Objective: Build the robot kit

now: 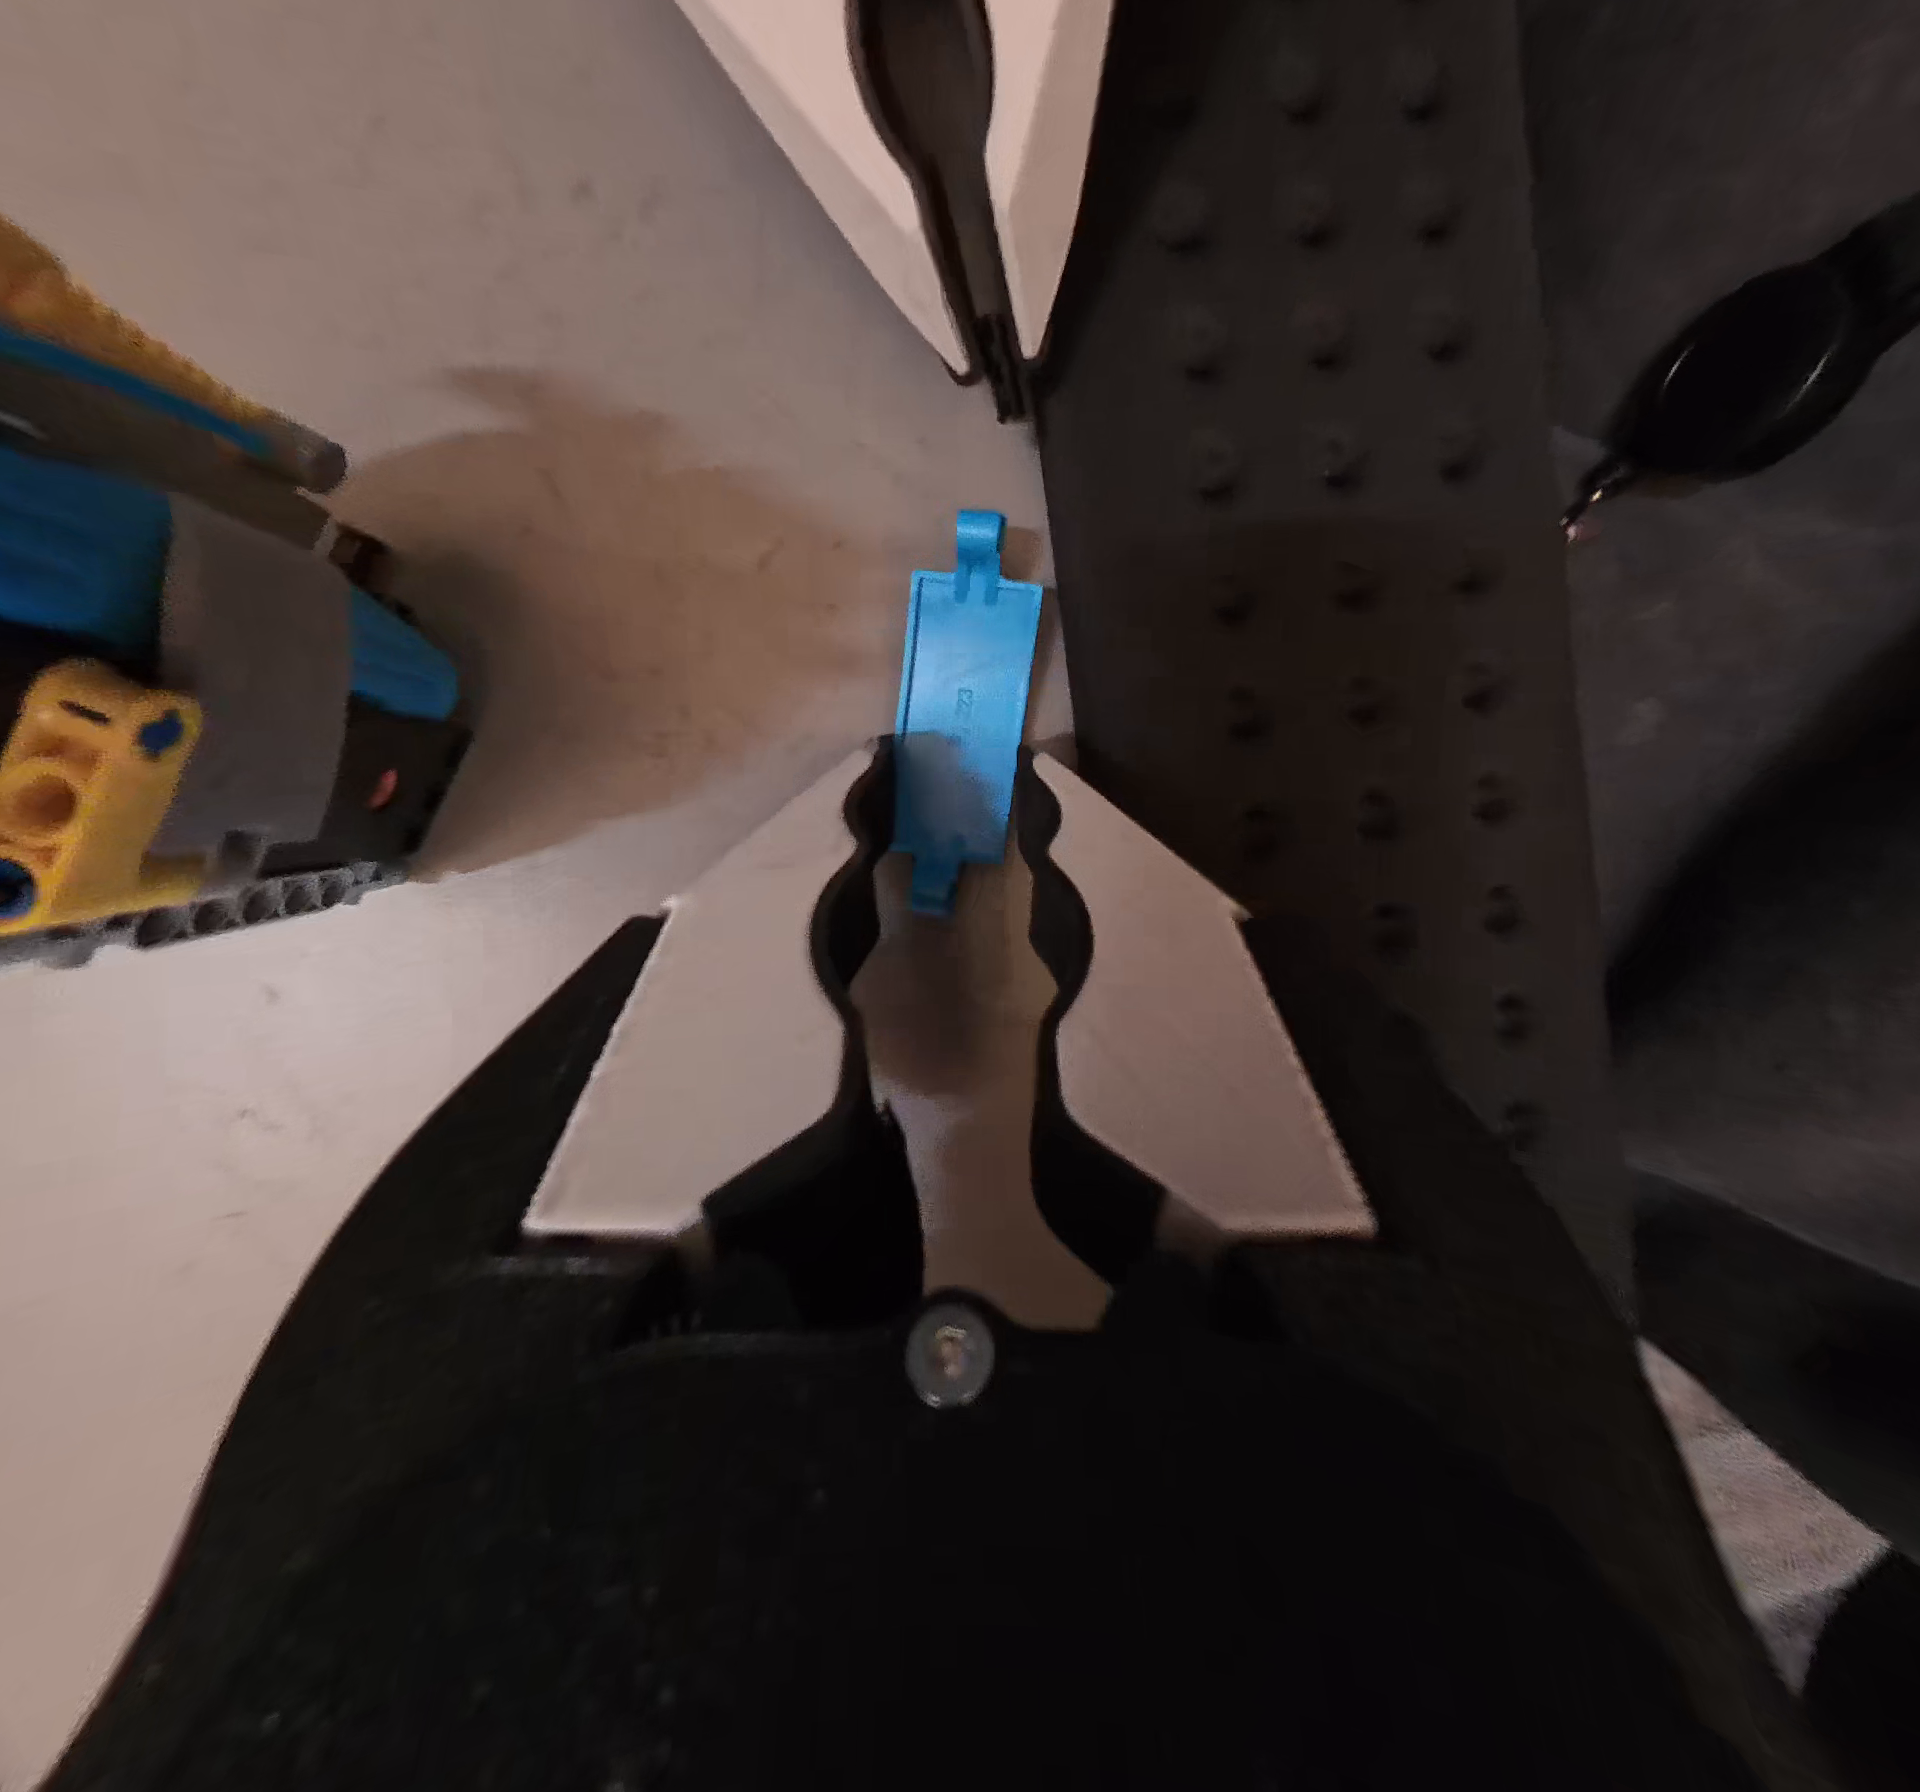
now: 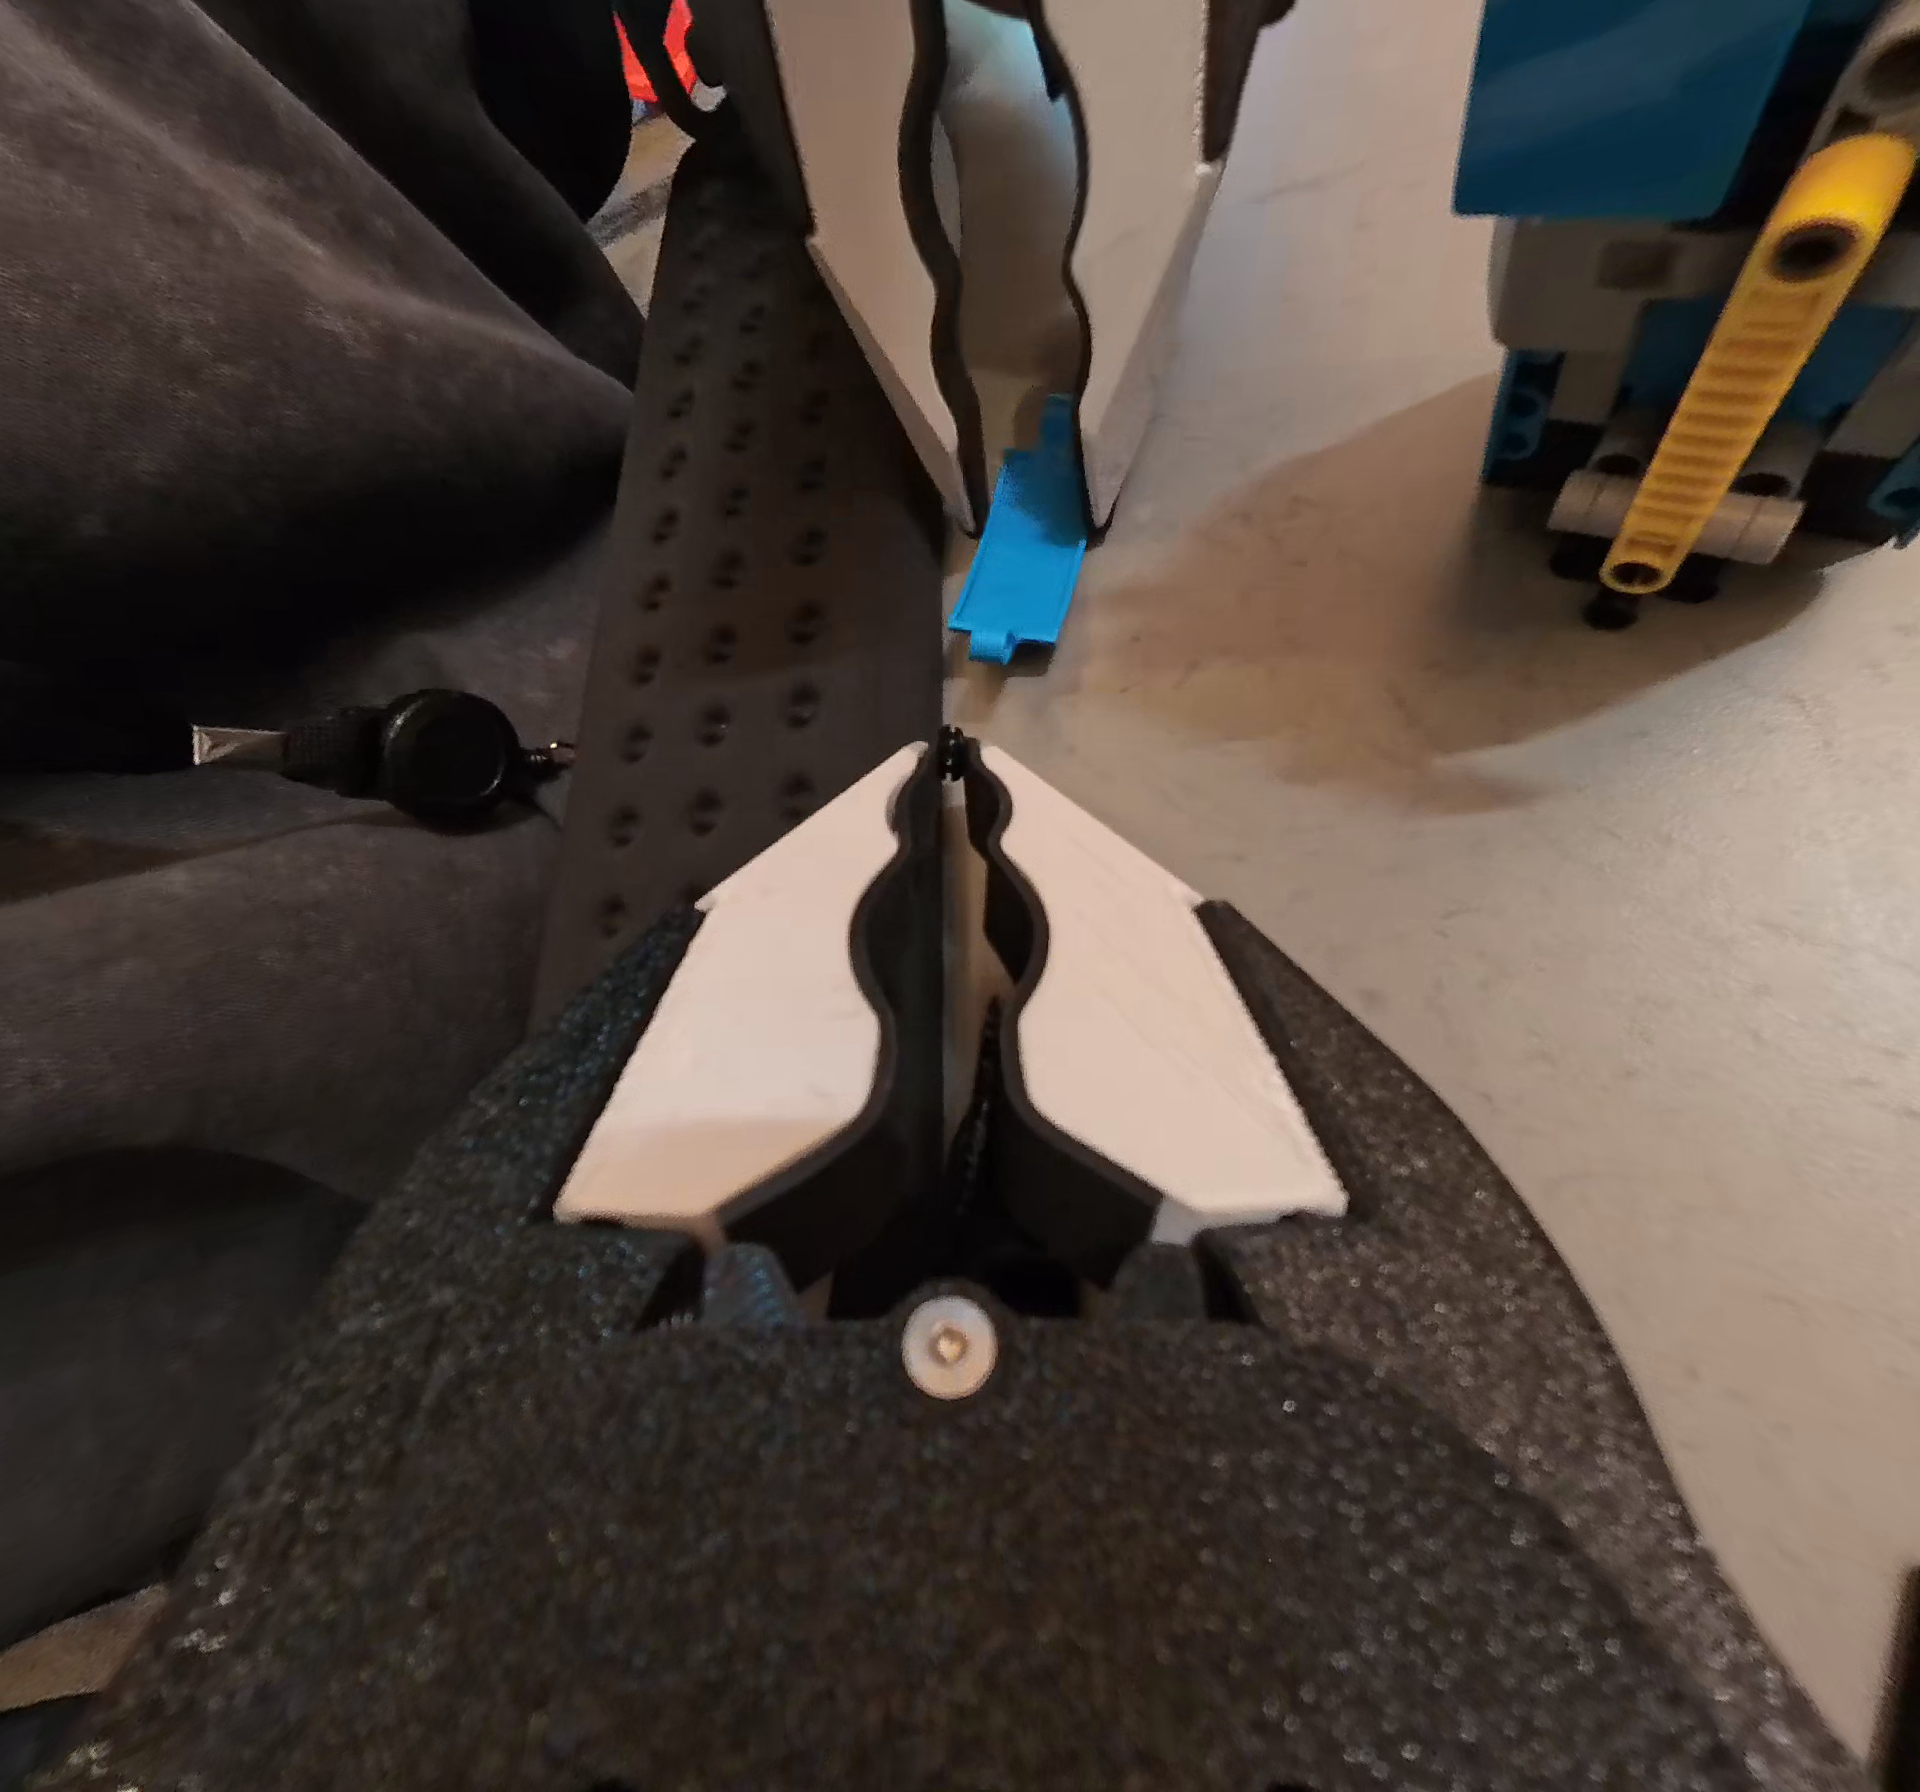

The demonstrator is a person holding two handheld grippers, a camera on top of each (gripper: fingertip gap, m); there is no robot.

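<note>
Left gripper (image 1: 954, 776) and blue plate (image 1: 971, 662) on the pale table (image 1: 520, 184). The flat, oblong plate, with a small tab at each end, lay close to the table edge, just beside a dark studded strip (image 1: 1320, 599) that ran along that edge. Its long axis ran parallel to the strip and in line with the left gripper's fingers. The left gripper was closed to the plate's width, one fingertip against each long side of the near end. The right gripper (image 2: 948, 755) faced it along the same axis, close to the plate's far tab but apart from it, jaws brought together. A tiny black part showed at its tips, too small to identify. A blue, yellow and grey brick model (image 2: 1704, 340) stood well apart, further in from the edge.
</note>
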